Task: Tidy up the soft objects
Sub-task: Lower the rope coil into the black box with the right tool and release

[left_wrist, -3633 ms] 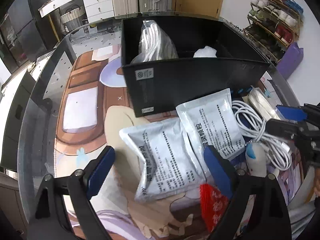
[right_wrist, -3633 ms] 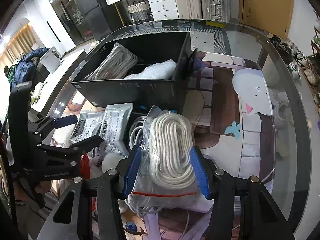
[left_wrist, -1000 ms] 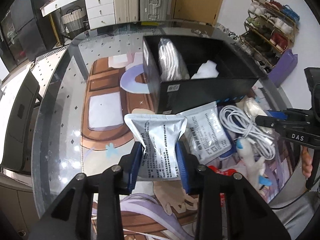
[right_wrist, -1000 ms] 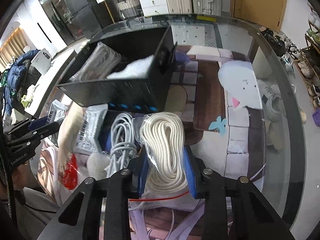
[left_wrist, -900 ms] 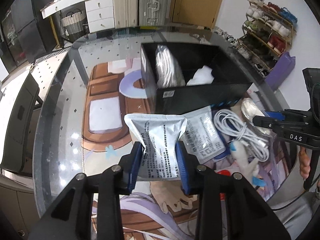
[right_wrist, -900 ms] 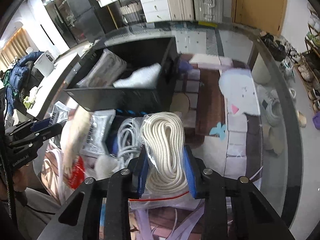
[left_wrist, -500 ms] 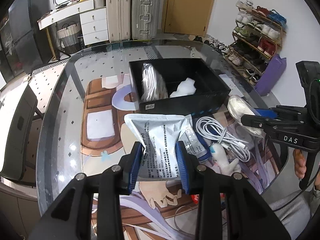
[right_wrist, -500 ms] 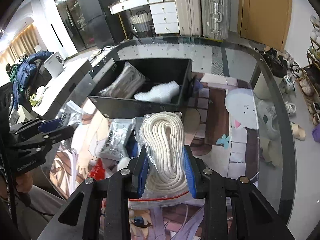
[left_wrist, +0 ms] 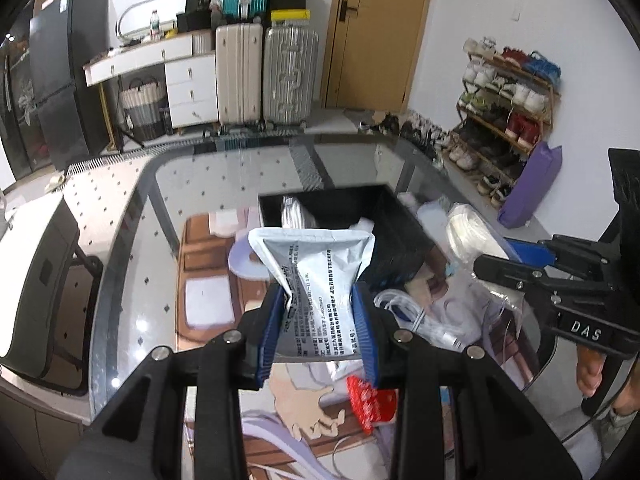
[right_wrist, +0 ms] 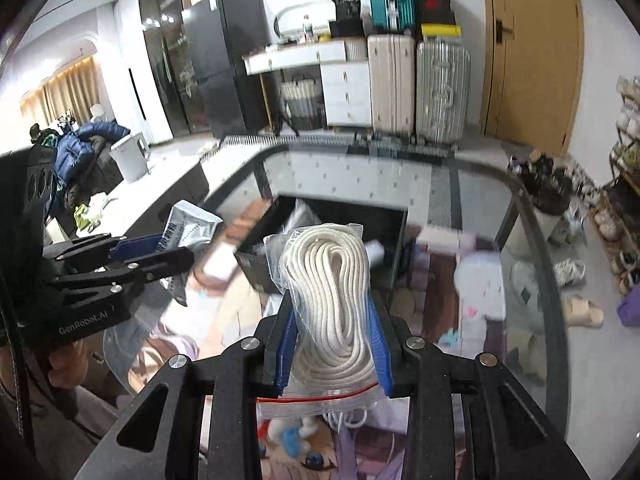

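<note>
Left wrist view: left gripper [left_wrist: 318, 320] clenched on a silver foil pouch [left_wrist: 316, 280] with black print, lifted above the glass table [left_wrist: 132, 264]. Beyond it, at mid-table, a black storage box [left_wrist: 396, 220] holding a bagged bundle [left_wrist: 292, 212] and something white. Near right of the box, loose on the table, a coiled white cable [left_wrist: 416, 316] and a red packet [left_wrist: 368, 400]. At far right, right gripper [left_wrist: 516, 260] gripping a clear bag of rope [left_wrist: 468, 232], raised beside the box.

Right wrist view: right gripper [right_wrist: 332, 340] closed on the zip bag of coiled white rope [right_wrist: 332, 300], held upright above the table, in line with the black box [right_wrist: 384, 220] beyond. To the left, left gripper [right_wrist: 156, 252] pinching the foil pouch [right_wrist: 188, 224] in the air, apart from the box.
</note>
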Demonstrator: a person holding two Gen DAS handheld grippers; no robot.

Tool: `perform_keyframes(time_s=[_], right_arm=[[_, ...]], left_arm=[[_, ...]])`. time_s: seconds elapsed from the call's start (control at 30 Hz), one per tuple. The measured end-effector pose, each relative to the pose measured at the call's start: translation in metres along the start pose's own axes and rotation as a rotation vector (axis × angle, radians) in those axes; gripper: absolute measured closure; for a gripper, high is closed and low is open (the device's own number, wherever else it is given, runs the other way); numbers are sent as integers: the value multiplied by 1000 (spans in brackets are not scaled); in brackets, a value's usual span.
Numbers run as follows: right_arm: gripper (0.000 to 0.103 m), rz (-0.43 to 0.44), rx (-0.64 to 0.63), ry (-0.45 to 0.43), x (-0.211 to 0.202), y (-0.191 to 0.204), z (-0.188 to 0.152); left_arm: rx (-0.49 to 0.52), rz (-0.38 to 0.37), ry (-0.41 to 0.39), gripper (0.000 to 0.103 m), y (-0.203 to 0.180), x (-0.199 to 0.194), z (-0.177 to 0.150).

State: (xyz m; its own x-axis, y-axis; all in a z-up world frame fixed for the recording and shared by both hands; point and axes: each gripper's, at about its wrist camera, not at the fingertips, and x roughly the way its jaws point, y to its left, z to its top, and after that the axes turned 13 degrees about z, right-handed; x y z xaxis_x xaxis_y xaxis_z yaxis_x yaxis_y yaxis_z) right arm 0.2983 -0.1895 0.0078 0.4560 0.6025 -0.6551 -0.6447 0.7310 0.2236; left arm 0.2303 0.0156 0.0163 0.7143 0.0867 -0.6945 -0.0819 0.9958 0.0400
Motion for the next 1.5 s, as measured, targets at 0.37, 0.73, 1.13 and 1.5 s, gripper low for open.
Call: perform_keyframes(time_s=[0.37,0.73,1.13,1.5], right_arm=[[70,-69,-84,-223,-21,27,36],[70,-114,-17,-309,30,-8,66],[70,-103,48,-172,101,-38,67],[69,-41,168,-48,141,-70,51]], left_arm=[[-2,18,-229,70,-8,-25,33],[-101,134,-311,69,-4,32,59],[-79,106,-206,69,-8,101,50],[-93,49,-29,69,-19,128,42]])
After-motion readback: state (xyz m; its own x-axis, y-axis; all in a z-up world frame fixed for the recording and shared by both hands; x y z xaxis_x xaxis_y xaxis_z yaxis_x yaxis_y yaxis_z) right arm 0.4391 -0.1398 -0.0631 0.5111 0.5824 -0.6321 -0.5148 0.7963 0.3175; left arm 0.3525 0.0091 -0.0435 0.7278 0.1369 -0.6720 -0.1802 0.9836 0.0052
